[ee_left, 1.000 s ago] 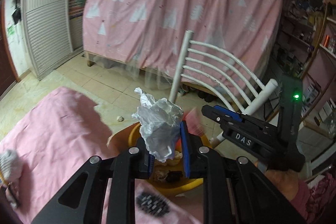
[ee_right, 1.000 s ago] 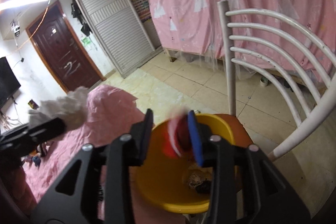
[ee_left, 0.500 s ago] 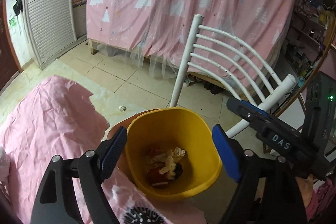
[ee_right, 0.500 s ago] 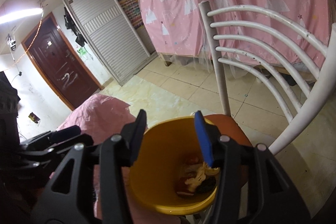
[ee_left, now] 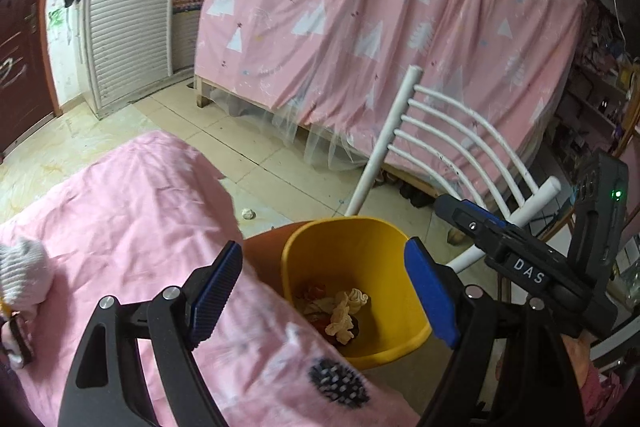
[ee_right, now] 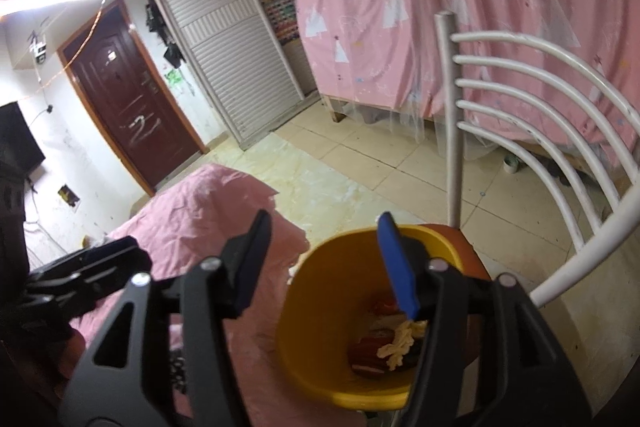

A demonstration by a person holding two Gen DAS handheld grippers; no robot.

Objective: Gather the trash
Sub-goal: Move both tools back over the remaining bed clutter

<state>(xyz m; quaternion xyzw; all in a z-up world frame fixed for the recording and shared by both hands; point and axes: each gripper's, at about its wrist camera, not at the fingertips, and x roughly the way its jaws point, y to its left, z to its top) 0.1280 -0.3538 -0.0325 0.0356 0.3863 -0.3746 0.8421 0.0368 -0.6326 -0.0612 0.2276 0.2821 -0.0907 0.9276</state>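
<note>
Trash (ee_left: 338, 311) lies crumpled at the bottom of the yellow bin (ee_left: 352, 239) on the chair seat; my left gripper (ee_left: 324, 291) and right gripper (ee_right: 326, 265) both hang above it, spread apart and empty; I can't identify the pieces

A tiled floor (ee_right: 360, 163) runs between a dark red door (ee_right: 132, 115), a white slatted wardrobe (ee_right: 236, 63) and a pink tree-print curtain (ee_left: 380, 27).
</note>
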